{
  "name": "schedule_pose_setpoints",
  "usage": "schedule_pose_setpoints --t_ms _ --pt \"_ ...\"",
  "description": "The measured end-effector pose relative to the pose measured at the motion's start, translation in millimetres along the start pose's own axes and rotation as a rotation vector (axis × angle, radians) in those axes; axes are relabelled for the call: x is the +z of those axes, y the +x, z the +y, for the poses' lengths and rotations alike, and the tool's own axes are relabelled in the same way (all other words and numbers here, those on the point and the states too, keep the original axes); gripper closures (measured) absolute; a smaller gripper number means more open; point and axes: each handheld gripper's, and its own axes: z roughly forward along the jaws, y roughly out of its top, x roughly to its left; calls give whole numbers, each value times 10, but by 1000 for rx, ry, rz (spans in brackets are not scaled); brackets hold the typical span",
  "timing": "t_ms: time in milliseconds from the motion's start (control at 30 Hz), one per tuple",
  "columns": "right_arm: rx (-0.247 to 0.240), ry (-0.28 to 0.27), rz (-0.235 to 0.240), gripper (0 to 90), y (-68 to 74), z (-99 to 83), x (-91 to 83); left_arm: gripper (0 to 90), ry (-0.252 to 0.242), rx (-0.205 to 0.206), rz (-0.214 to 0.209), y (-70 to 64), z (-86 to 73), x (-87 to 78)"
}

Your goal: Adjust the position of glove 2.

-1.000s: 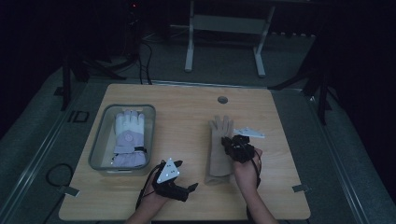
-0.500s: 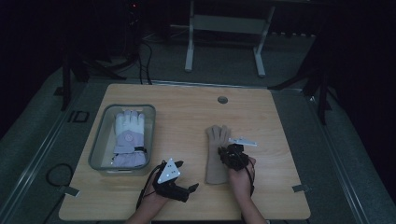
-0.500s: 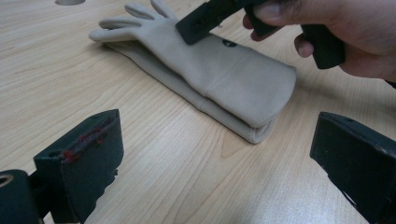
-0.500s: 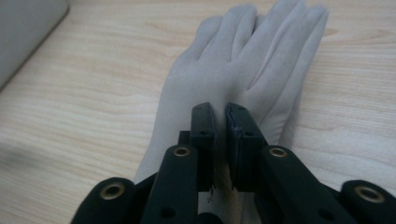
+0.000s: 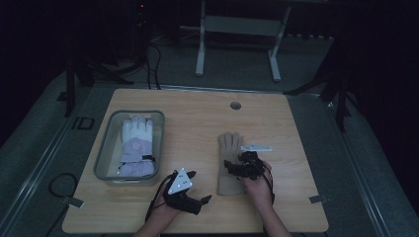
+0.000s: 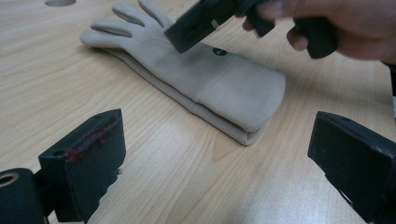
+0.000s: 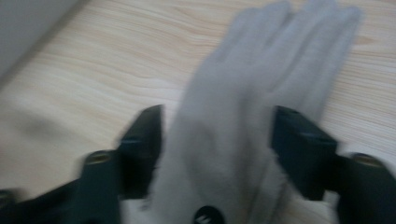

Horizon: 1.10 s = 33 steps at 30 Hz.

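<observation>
Right gripper (image 5: pixel 236 168) now lower over beige glove (image 5: pixel 228 148), black round logo (image 6: pixel 219 52) unreadable

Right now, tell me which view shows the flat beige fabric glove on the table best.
The left gripper view: the flat beige fabric glove lies sharp, fingers to cuff. The high view shows it small, partly under the right gripper. The right gripper view blurs it.
</observation>
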Motion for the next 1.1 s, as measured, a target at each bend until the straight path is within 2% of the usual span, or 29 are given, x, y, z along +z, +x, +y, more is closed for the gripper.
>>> schedule_pose_setpoints --t_ms 100,167,233,267,333,433,467,500,567,633,700,800,867,967,1100 --pt "-17 11 61 157 -27 25 -43 41 9 -10 -10 -5 16 9" --pt "-60 11 49 139 -38 32 -67 41 21 -6 -11 -16 21 19" --pt "-112 17 56 143 -71 33 -89 41 34 2 -22 -29 25 30" --pt "-128 8 76 146 -96 29 -102 41 39 2 -33 -41 27 38" --pt "-196 11 76 147 -149 25 -133 41 43 11 -47 -55 33 49" --pt "-218 -3 93 139 -197 22 -164 41 49 10 -55 -66 41 71" --pt "-227 1 93 139 -222 22 -179 41 56 -2 -79 -65 50 91" --pt "-242 28 97 138 -285 27 -201 61 60 -5 -89 -66 55 96" --pt "-205 53 113 132 -357 31 -219 64 71 0 -97 -80 68 109" --pt "-204 47 113 110 -418 25 -246 65 80 3 -103 -90 77 129" --pt "-170 55 150 110 -494 18 -262 65 87 9 -106 -100 85 150" --pt "-151 65 134 119 -577 15 -265 65 99 21 -113 -116 108 190" --pt "-145 69 128 135 -615 26 -261 66 97 42 -113 -137 139 211" --pt "-135 60 123 175 -662 73 -238 126 72 81 -130 -180 195 239" --pt "-104 58 133 297 -696 157 -185 148 81 154 -165 -253 291 334"
